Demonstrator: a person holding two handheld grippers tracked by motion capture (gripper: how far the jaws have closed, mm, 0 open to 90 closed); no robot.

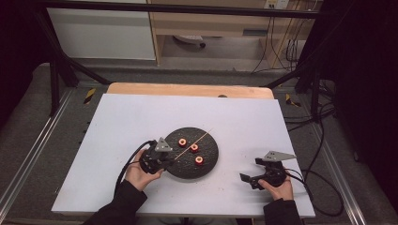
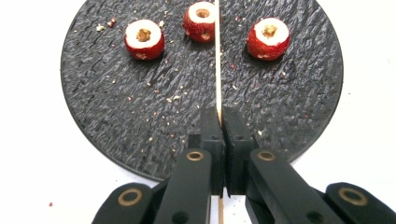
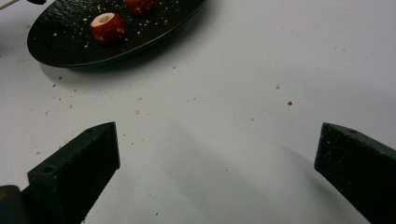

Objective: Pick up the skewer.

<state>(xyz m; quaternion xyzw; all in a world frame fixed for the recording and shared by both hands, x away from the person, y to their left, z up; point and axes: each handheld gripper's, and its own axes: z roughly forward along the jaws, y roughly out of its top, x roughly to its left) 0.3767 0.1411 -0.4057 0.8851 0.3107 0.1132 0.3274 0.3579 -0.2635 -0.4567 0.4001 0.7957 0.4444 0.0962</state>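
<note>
My left gripper (image 2: 218,122) is clamped on a thin wooden skewer (image 2: 217,60), which runs out over the black plate (image 2: 116,121) and past the middle one of three cored red fruits (image 2: 201,21). My right gripper (image 3: 217,154) rests on the white counter (image 3: 243,70), right of the plate, jaws wide with nothing between them.

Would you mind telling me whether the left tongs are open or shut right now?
Shut. In the left gripper view the left tongs stand with their jaws pressed together on the thin wooden skewer, which runs out over the black plate.
</note>
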